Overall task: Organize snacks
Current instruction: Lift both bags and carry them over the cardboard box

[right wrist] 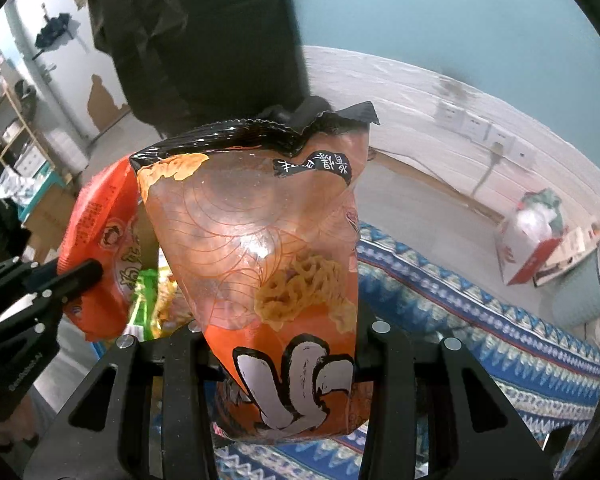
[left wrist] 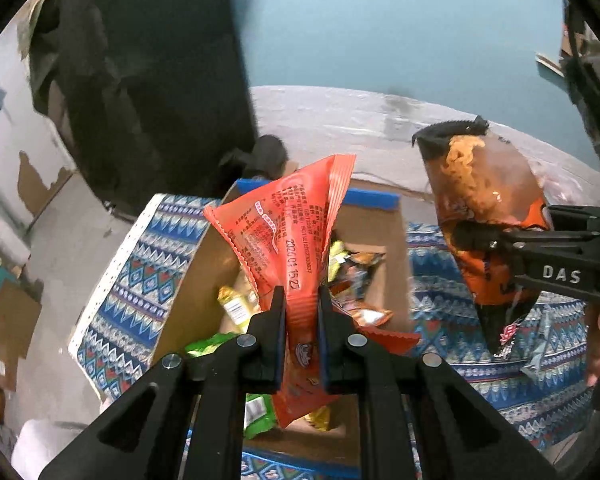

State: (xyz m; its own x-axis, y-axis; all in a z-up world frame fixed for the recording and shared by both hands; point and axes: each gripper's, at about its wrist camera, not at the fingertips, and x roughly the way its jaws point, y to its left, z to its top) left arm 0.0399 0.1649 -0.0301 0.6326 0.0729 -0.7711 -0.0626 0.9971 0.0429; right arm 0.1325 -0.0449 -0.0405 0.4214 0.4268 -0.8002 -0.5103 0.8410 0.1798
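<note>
My left gripper [left wrist: 302, 300] is shut on an orange-red snack packet [left wrist: 288, 224] and holds it upright above an open cardboard box [left wrist: 204, 280] with several snack packs inside. My right gripper [left wrist: 460, 236] is shut on an orange noodle-snack bag with a black top [left wrist: 484, 196], held in the air right of the box. In the right wrist view that bag [right wrist: 268, 264] fills the centre and hides my right gripper's [right wrist: 284, 364] fingertips. The orange-red packet [right wrist: 100, 248] and the left gripper [right wrist: 94, 270] show at the left.
The box stands on a blue patterned cloth [left wrist: 480, 364] over the table. A dark garment [left wrist: 148, 80] hangs behind the box. A white and red bag [right wrist: 532, 240] and a pale bin [right wrist: 580, 296] stand at the far right. Cardboard boxes [left wrist: 12, 320] lie on the floor at left.
</note>
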